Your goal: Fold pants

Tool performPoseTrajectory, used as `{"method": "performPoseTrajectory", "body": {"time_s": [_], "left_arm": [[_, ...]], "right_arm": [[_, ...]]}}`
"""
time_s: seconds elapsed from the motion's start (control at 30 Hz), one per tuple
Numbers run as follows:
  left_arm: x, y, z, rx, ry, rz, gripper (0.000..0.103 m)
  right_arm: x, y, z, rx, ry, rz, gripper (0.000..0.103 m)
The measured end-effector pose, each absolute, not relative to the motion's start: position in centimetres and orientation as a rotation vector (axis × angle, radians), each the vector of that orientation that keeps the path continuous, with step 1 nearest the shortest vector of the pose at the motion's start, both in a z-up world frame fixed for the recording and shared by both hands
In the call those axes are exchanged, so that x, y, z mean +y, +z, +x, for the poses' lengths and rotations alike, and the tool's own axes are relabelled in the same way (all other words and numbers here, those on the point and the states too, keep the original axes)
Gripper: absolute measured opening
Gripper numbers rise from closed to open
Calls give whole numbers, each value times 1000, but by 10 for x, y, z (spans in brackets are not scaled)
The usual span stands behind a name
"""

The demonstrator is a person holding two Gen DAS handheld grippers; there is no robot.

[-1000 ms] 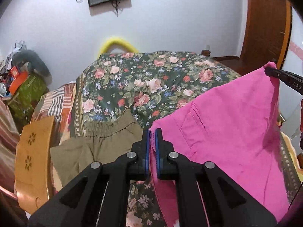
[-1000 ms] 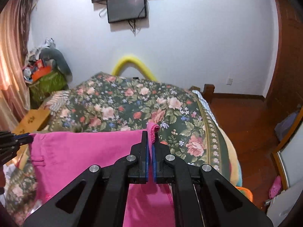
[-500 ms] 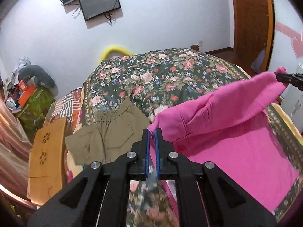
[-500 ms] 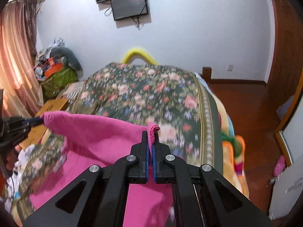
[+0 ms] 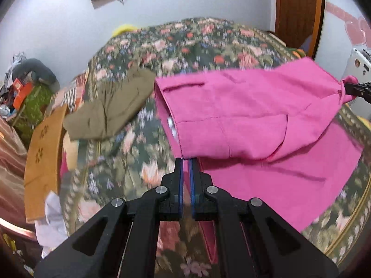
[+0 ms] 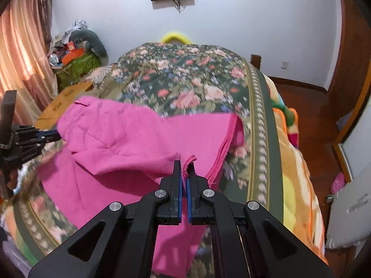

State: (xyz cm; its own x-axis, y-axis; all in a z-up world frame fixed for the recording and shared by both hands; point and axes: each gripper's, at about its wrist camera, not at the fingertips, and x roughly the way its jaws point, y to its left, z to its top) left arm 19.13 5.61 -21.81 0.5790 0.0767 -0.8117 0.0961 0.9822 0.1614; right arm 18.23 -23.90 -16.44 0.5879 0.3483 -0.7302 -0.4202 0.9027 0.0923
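Hanging between the two grippers, the pink pants [image 5: 243, 106] are partly lifted off the bed — the top half is held up in the air and the lower half lies flat on the flowered bedspread [image 5: 197, 37], near the bed's foot edge. The left gripper [image 5: 186, 162] has its fingers pressed together on one corner of the cloth. The right gripper [image 6: 184, 165] pinches the other corner, where a small curl of hem sticks up.

I think the held half is about to be laid over the flat half. The grip on each side is only a tiny bit of cloth, so a quick pull could make a corner slip out. If one side drops lower than the other, the fold may land crooked — or bunch up in the saggy middle.

A pair of olive green shorts [image 5: 111, 108] lies near the bed's left edge, well apart from the pink pants, beside a wooden board [image 5: 44, 148].
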Motion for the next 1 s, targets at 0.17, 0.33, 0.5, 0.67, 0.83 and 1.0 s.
{"method": "performPoseTrajectory", "body": {"time_s": [0.17, 0.33, 0.5, 0.67, 0.83, 1.0], "left_arm": [[62, -227, 176, 984, 6, 196, 5], [71, -213, 166, 966, 13, 189, 6], [65, -190, 169, 931, -6, 195, 24], [42, -174, 177, 893, -50, 221, 60], [14, -185, 190, 935, -96, 273, 72], [-5, -207, 202, 1003, -130, 327, 75]], "right_arm": [[-245, -190, 171, 907, 420, -114, 5], [-253, -199, 160, 980, 374, -160, 23], [-254, -180, 136, 899, 367, -228, 45], [-230, -165, 131, 849, 478, -265, 55], [-194, -185, 144, 905, 546, -338, 61], [-171, -212, 154, 961, 573, -430, 61]]}}
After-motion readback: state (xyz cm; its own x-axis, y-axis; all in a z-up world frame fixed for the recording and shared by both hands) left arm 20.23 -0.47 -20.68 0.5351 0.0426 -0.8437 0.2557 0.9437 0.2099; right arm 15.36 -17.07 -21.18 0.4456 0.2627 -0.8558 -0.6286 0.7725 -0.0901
